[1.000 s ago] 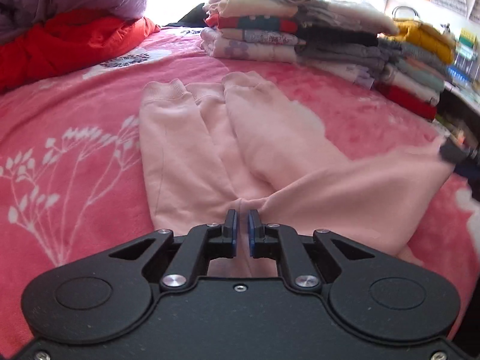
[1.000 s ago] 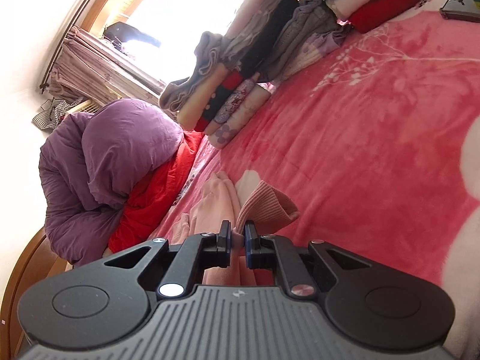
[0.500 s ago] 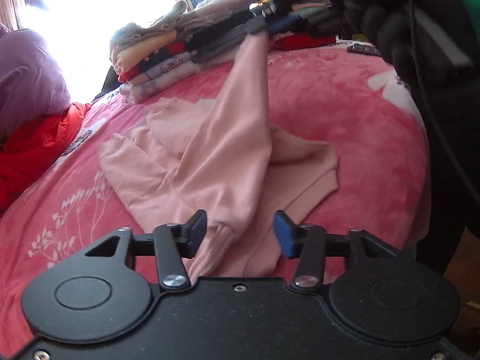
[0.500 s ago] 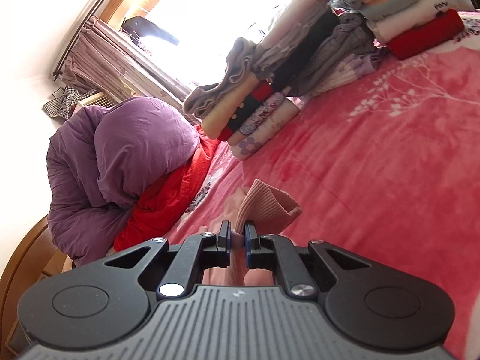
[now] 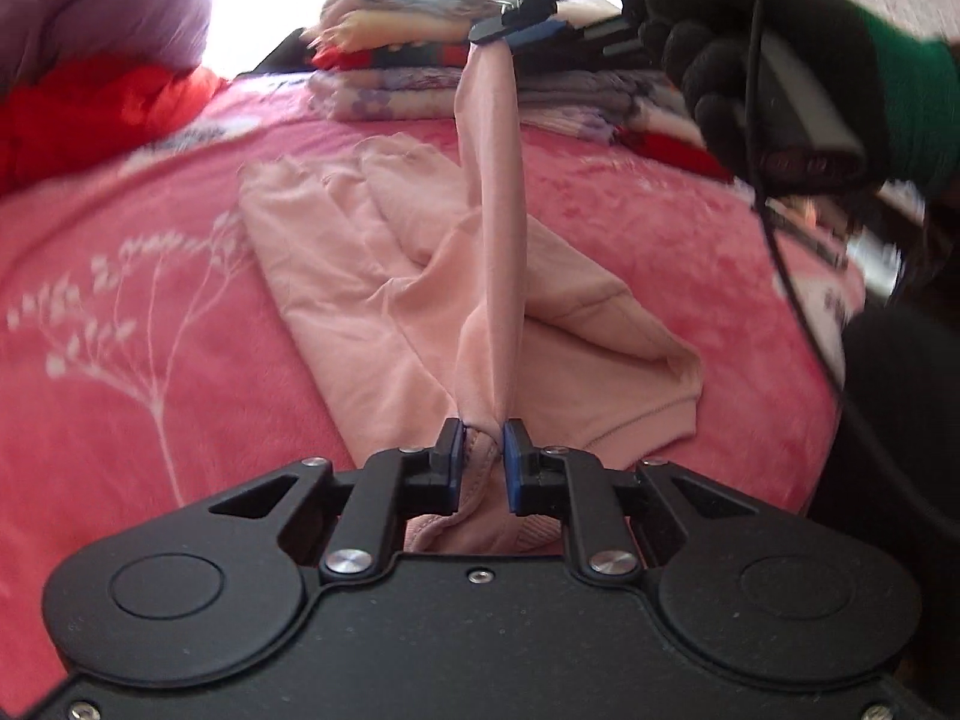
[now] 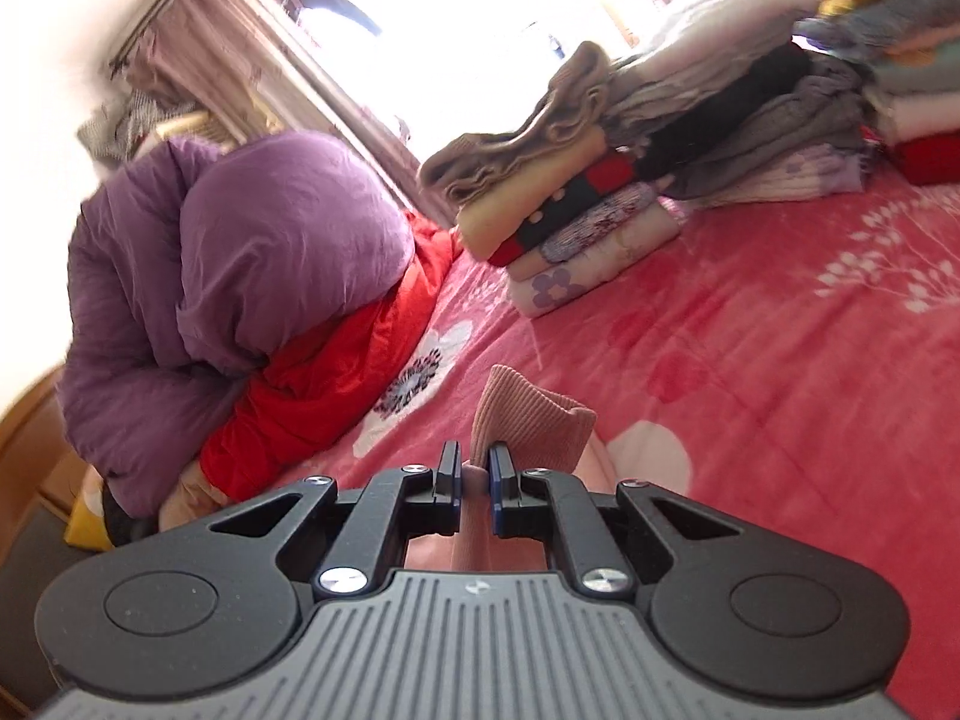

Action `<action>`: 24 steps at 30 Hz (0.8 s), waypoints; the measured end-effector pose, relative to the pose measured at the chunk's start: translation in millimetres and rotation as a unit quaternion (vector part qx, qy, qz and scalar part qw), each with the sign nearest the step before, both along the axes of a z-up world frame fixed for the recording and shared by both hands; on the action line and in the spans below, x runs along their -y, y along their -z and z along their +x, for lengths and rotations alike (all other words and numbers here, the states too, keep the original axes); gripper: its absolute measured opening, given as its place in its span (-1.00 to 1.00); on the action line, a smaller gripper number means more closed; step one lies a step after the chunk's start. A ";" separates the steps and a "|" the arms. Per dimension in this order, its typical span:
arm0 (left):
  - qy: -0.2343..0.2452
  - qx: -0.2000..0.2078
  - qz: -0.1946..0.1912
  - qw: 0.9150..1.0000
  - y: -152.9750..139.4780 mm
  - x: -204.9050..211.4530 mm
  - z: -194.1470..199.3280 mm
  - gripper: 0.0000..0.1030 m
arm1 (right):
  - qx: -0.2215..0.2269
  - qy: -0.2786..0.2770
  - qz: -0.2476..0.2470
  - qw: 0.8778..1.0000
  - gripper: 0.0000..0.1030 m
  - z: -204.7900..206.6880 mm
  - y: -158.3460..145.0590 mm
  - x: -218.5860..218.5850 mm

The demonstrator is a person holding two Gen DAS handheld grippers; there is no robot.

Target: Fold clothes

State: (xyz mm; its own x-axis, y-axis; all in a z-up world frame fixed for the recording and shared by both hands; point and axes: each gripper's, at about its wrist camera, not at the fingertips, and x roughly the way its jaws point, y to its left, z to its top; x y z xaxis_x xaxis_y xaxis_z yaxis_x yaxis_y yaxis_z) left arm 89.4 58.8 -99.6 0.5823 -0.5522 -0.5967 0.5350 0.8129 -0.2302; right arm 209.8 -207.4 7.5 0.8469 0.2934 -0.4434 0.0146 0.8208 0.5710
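Note:
A light pink sweatshirt [image 5: 384,300] lies partly folded on the pink floral bedspread [image 5: 120,312]. One sleeve [image 5: 495,228] is pulled up taut between both grippers. My left gripper [image 5: 483,456] is shut on the sleeve's near end, low over the garment. My right gripper [image 5: 516,30] shows in the left wrist view, held high by a black-gloved hand [image 5: 750,72], shut on the sleeve's ribbed cuff [image 6: 528,414]. In the right wrist view the right gripper [image 6: 475,474] pinches that cuff above the bedspread [image 6: 750,360].
Stacks of folded clothes [image 6: 600,204] sit at the far side of the bed, also in the left wrist view [image 5: 432,78]. A purple duvet [image 6: 240,276] and a red jacket [image 6: 324,384] are piled at the left. A cable [image 5: 792,300] hangs from the gloved hand.
My left gripper opened, moved to the sleeve and shut on its near end. My right gripper lifted the cuff higher and the sleeve is now stretched taut.

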 end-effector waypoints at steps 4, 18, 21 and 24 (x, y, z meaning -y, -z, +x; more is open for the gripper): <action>-0.040 -0.058 -0.084 0.994 4.1 -27.5 13.3 -0.75 | -0.020 -0.035 -0.052 0.998 -0.79 37.6 -0.6 -41.1; -0.005 -0.125 -0.132 0.983 11.7 -37.0 28.2 -0.29 | -0.095 -0.157 -0.127 0.975 -0.69 118.9 45.4 -135.1; 0.009 -0.107 -0.136 0.985 4.0 -40.9 25.3 -0.01 | -0.067 -0.165 -0.120 0.977 -0.34 116.4 35.9 -129.7; -0.018 -0.080 -0.143 0.986 -5.2 -52.7 23.5 -0.05 | -0.038 -0.162 -0.099 0.981 -0.18 102.0 24.4 -105.7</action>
